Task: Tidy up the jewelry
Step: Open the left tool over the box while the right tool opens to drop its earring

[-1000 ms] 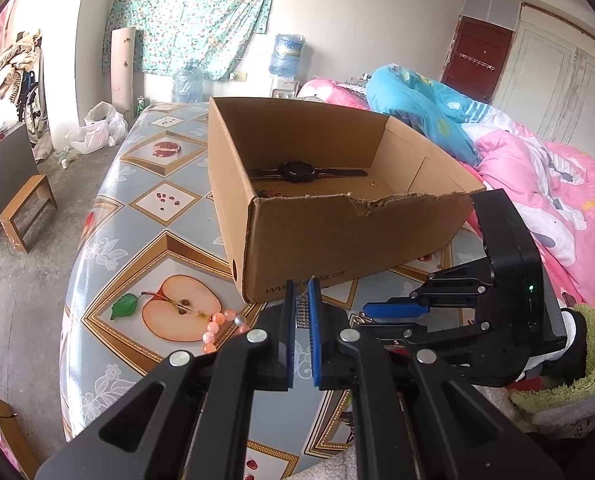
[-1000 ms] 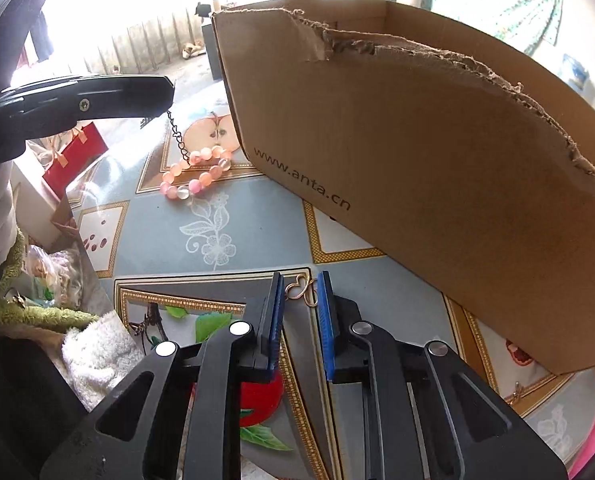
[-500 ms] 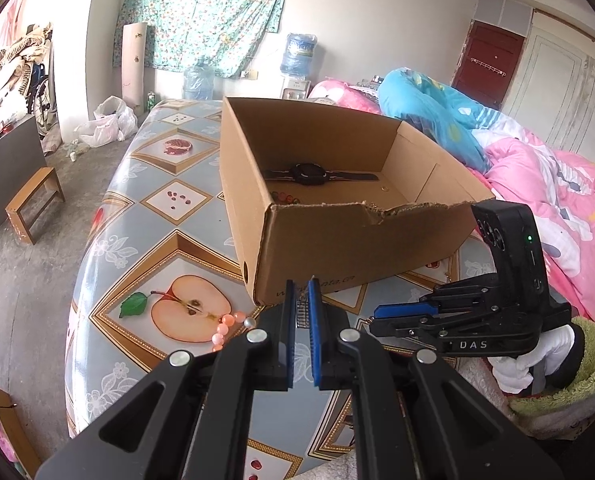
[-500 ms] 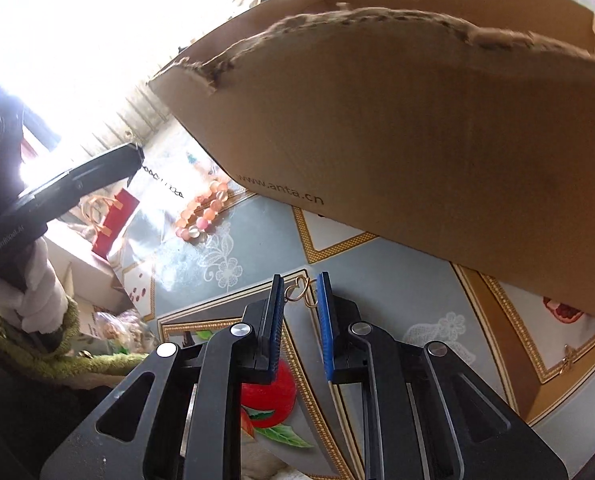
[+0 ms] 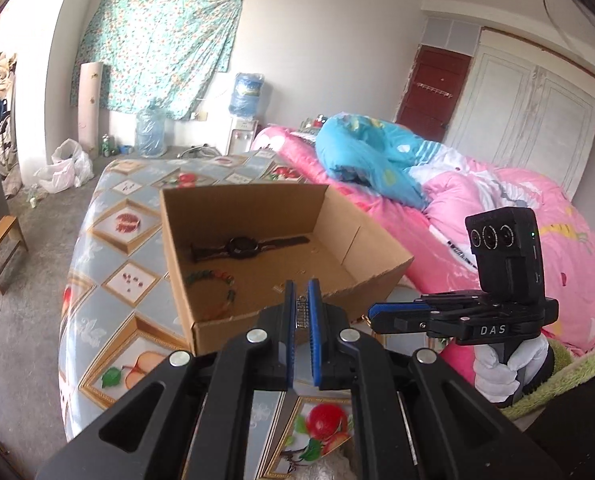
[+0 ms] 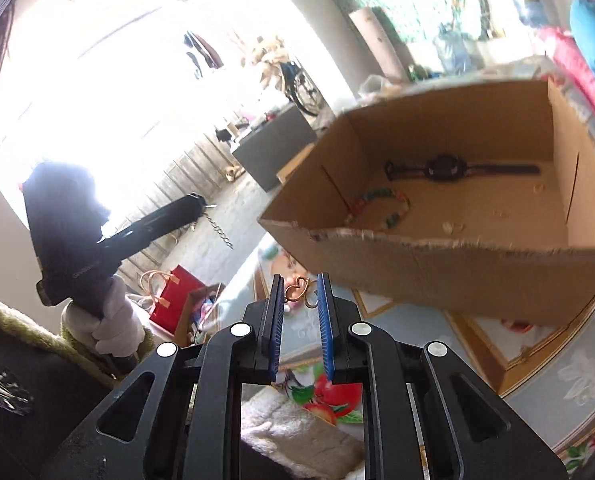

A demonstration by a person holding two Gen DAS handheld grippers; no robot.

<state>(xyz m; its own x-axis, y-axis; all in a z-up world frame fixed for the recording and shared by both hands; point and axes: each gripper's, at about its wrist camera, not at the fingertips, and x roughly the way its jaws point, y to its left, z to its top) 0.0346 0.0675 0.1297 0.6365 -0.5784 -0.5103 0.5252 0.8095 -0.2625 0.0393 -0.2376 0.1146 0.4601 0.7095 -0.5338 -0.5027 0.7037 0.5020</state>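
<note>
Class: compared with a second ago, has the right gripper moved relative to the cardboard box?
Yes. The right gripper has risen: its view now looks over the cardboard box rim, not at its outer wall.

We see daylight flooding from the window, blown out to pure white in the right wrist view; the left gripper in front of it reads as a near silhouette. The cardboard box beside that glare is motion-blurred. The left wrist view is evenly bright and sharp, its walls bowing toward dark rounded corners.
</note>
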